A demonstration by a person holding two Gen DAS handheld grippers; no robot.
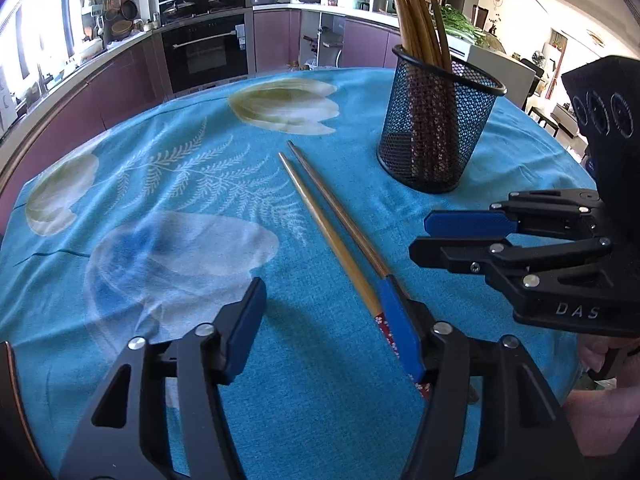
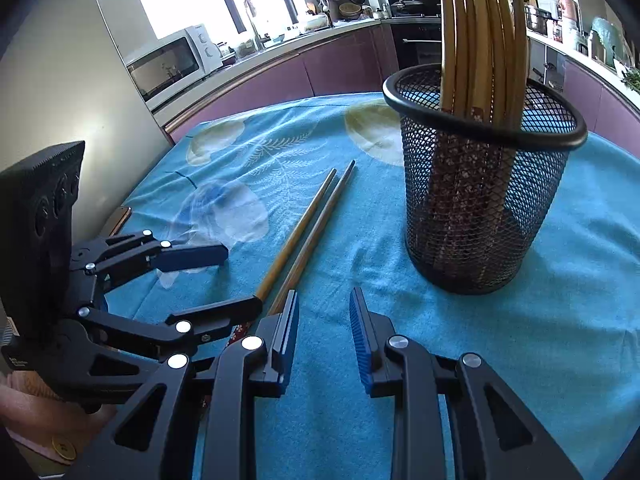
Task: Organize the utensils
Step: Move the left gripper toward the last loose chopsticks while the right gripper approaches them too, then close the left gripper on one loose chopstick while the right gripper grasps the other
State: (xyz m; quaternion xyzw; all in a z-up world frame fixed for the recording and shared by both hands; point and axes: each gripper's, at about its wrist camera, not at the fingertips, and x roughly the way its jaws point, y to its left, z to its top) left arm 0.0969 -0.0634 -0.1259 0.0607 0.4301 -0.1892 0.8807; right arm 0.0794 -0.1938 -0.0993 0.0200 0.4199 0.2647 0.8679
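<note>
Left hand-held gripper (image 1: 324, 316) gapes around the chopsticks (image 1: 320, 216), gripping nothing; right hand-held gripper (image 2: 324, 336), part-open, is empty near the holder (image 2: 480, 200); open bench (image 1: 140, 184) lies left of the chopsticks.

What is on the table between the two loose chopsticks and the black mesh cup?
Only bare blue cloth lies between the loose chopsticks and the black mesh cup; the right wrist view shows it.

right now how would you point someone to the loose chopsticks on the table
On the blue flowered tablecloth, find the black mesh holder full of upright chopsticks. The loose pair of chopsticks lies flat beside it, the only ones outside the holder.
</note>
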